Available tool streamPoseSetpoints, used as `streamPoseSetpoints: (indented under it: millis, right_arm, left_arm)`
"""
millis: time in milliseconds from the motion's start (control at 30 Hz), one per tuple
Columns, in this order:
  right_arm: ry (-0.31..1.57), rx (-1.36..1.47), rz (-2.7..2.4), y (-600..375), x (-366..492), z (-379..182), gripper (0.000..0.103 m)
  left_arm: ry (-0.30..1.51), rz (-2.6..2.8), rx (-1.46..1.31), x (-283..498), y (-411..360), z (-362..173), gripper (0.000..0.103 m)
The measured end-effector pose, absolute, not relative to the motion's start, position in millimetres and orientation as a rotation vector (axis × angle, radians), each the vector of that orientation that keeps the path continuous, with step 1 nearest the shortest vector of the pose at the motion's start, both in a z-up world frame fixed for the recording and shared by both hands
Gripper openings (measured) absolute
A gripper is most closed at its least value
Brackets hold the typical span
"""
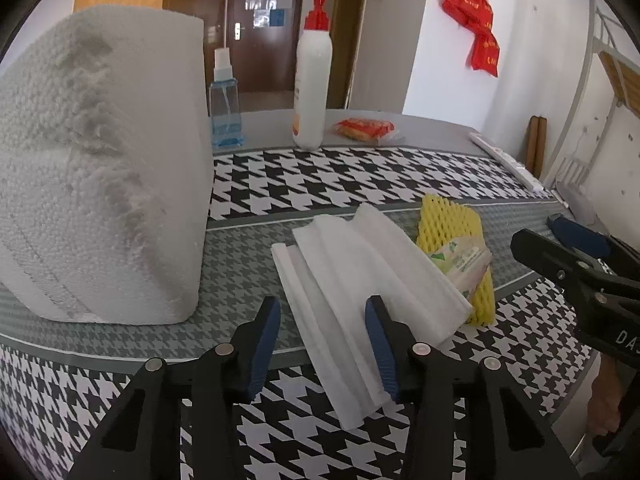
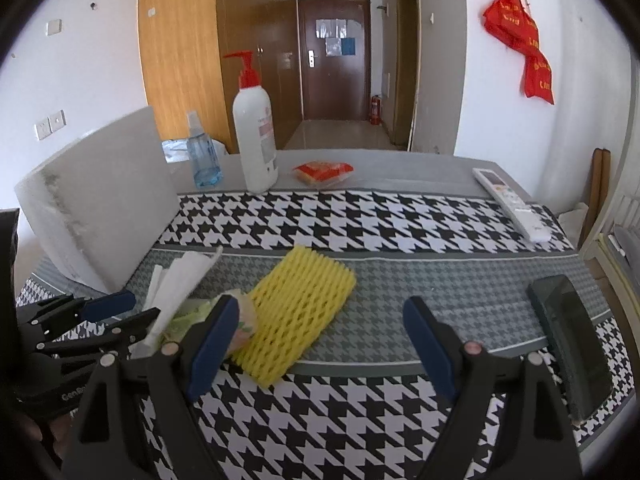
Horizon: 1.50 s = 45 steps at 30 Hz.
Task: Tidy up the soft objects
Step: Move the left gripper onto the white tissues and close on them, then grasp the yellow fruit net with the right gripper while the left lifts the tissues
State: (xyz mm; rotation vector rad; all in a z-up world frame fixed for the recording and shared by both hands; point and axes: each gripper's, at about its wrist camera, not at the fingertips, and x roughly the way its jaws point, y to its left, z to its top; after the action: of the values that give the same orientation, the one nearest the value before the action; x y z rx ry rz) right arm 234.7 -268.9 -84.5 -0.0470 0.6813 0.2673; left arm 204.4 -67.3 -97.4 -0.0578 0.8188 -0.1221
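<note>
Tissues lie folded in a white pile near the front edge of the surface. My left gripper sits over their near end, with the blue fingers on both sides of it. One finger touches the paper, but I cannot tell if they squeeze it. A yellow foam net lies just beside the pile, and a small tissue pack rests on the net. My right gripper hangs over the net with its fingers wide apart and nothing in them. A big white foam block stands by the left edge. A pump bottle, a spray bottle and a red snack bag sit along the back edge.
</note>
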Motion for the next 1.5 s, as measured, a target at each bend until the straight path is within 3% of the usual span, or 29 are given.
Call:
streamPoseSetpoints:
  millis: [233,633,667,833,1233,1267,1333,1400,1500]
  right_arm:
    - [0.706,-0.050,0.264,-264.6,243.2,-87.1,0.087]
    - [0.785,-0.023,0.240,-264.5,266.7,-99.5,0.087]
    - [0.791,-0.024,0.237,-263.9,268.1,-100.5,0.086]
    - [0.851,0.008,0.261,-263.1,277.7,-107.6,0.060]
    - [0.897,0.023,0.278,-259.9,290.1,-116.2,0.059]
    - [0.910,0.034,0.288,-260.1,292.0,-117.5,0.056]
    - [0.936,0.049,0.311,-259.7,295.0,-120.7,0.036]
    - [0.934,0.046,0.306,-259.0,295.0,-121.3,0.032]
    - [0.917,0.043,0.302,-259.4,292.4,-118.4,0.014]
  left_arm:
    - [0.864,-0.129,-0.052,211.5,-68.2,-105.9,0.032]
    - [0.872,-0.155,-0.053,213.7,-66.4,-107.1,0.024]
    - [0.872,-0.157,-0.055,214.4,-65.9,-107.0,0.024]
    - [0.870,-0.164,-0.060,215.4,-64.3,-106.7,0.023]
    - [0.871,-0.165,-0.059,214.8,-64.3,-107.0,0.023]
    - [0.870,-0.165,-0.060,214.8,-64.1,-106.9,0.023]
    - [0.870,-0.166,-0.060,214.7,-64.0,-106.8,0.023]
    - [0.869,-0.166,-0.060,214.7,-64.0,-106.7,0.023]
    - [0.870,-0.165,-0.062,215.2,-63.9,-106.8,0.023]
